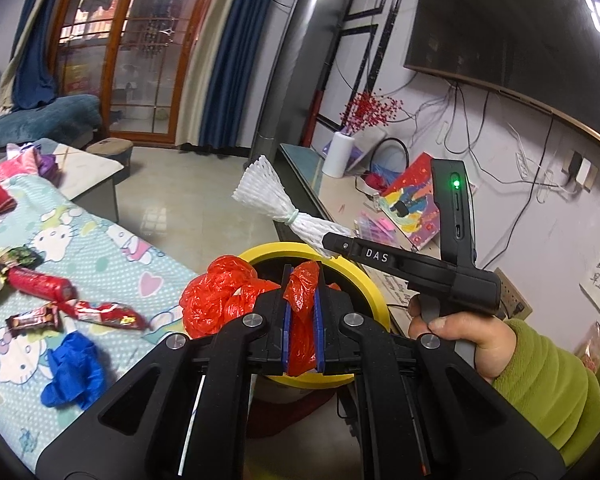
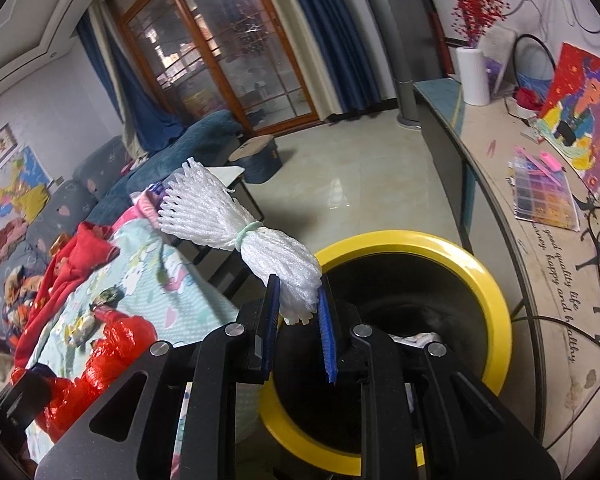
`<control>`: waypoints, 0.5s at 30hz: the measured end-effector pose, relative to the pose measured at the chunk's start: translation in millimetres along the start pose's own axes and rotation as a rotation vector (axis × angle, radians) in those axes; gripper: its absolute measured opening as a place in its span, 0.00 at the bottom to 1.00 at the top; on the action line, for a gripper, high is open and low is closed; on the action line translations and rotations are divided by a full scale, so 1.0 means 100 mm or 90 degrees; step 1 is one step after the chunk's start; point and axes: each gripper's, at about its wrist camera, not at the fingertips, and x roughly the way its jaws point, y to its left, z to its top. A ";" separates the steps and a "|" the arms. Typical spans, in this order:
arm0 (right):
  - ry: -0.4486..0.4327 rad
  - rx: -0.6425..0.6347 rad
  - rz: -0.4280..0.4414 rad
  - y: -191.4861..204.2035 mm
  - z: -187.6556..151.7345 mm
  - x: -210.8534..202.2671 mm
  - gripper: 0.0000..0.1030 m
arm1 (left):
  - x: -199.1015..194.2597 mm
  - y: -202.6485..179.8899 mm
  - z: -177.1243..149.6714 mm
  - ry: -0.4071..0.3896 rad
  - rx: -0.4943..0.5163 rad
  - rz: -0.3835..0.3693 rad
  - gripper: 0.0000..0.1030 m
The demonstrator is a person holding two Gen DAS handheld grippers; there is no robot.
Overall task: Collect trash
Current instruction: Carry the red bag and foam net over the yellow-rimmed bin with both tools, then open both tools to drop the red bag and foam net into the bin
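- Yellow-rimmed black bin [image 2: 496,280] stood on the floor between the patterned bedspread [image 1: 100,240] and a low cabinet [image 2: 548,280], bare tiled floor beyond.
- Crumpled red plastic bag [image 1: 216,300] bulged over the bin's rim, pinched tight by the left gripper [image 1: 302,320].
- White foam net [image 2: 236,224], bunched with a green band, was clamped in the right gripper [image 2: 298,308] above the rim.

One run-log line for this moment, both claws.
left claw: shut on red plastic bag | right claw: shut on white foam net | both above yellow-rimmed bin
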 end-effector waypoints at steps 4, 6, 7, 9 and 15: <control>0.000 0.018 -0.012 -0.16 0.00 0.01 0.18 | 0.10 -0.02 0.00 0.008 0.008 -0.007 0.04; 0.001 0.026 -0.015 -0.23 0.00 0.02 0.18 | 0.14 -0.05 -0.01 0.011 0.010 -0.010 0.04; 0.002 0.029 -0.017 -0.25 0.00 0.02 0.18 | 0.16 -0.06 -0.02 0.014 0.010 -0.011 0.04; 0.002 0.034 -0.021 -0.30 0.00 0.03 0.18 | 0.21 -0.07 -0.03 0.021 0.010 -0.016 0.04; 0.010 0.045 -0.038 -0.45 -0.02 0.07 0.18 | 0.37 -0.16 -0.08 0.045 0.014 -0.031 0.04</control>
